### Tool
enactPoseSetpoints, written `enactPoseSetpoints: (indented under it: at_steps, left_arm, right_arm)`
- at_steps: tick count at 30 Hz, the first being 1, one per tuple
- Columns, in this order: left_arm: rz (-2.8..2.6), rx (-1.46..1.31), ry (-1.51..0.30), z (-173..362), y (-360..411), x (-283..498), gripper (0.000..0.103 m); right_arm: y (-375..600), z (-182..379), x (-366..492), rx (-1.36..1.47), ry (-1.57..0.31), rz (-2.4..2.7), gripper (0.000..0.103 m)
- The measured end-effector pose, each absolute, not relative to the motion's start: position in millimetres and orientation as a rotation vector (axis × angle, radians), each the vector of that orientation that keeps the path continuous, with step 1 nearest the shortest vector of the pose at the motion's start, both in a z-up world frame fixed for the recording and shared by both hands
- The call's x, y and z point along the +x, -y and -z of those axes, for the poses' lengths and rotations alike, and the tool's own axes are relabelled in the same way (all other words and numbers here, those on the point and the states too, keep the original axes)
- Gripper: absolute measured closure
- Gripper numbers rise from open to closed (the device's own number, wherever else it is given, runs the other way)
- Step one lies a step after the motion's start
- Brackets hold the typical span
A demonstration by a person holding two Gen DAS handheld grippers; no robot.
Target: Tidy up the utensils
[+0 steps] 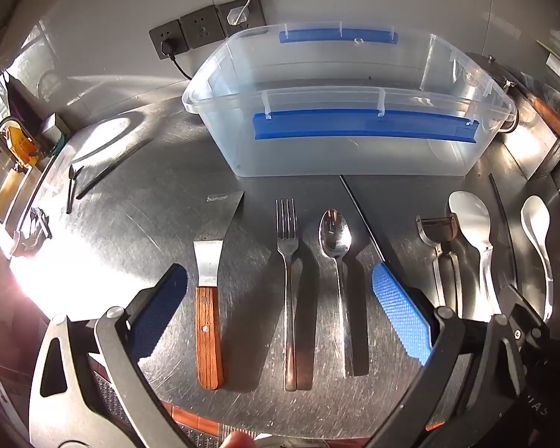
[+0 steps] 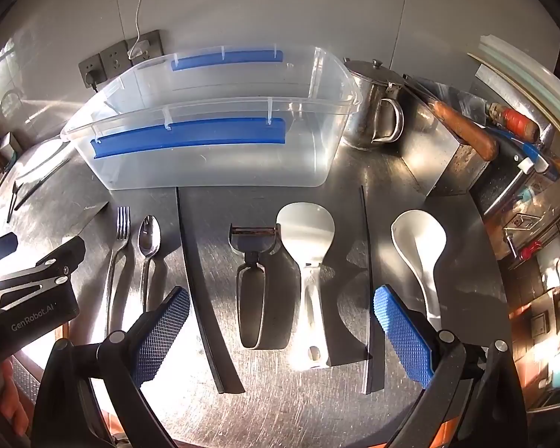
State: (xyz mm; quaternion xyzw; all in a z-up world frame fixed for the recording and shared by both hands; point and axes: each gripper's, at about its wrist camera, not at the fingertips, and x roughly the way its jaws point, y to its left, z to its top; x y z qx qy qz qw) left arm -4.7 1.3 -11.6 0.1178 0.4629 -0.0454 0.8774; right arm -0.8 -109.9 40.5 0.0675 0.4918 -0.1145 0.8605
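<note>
A clear plastic bin [image 1: 354, 156] [image 2: 212, 164] with blue side strips stands empty at the back of the steel counter. In front of it lie a wood-handled spatula [image 1: 208, 291], a fork [image 1: 289, 261] [image 2: 117, 246], a spoon [image 1: 336, 246] [image 2: 148, 246], a peeler [image 1: 442, 239] [image 2: 252, 261], a steel rice paddle [image 1: 474, 231] [image 2: 308, 246] and a white rice paddle [image 1: 537, 227] [image 2: 420, 246]. My left gripper [image 1: 280, 310] hangs open above the spatula, fork and spoon. My right gripper [image 2: 280, 332] hangs open above the peeler and steel paddle. Neither holds anything.
Two thin black divider strips [image 2: 198, 280] [image 2: 367, 280] lie between the utensil groups. A steel kettle [image 2: 373, 112] and a metal block with a wood-handled tool [image 2: 463, 130] stand at the back right. Wall sockets [image 1: 205, 33] sit behind the bin. Small dark tools [image 1: 71, 186] lie far left.
</note>
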Motion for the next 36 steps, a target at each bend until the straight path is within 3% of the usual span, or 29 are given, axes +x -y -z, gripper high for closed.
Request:
enactPoseSetpoints:
  at_steps: [36]
  left_arm:
    - [0.107, 0.265, -0.990, 20.0, 11.1, -2.0, 0.008]
  right_arm:
    - [116.0, -35.9, -6.1, 0.115, -1.038, 0.289, 0.005]
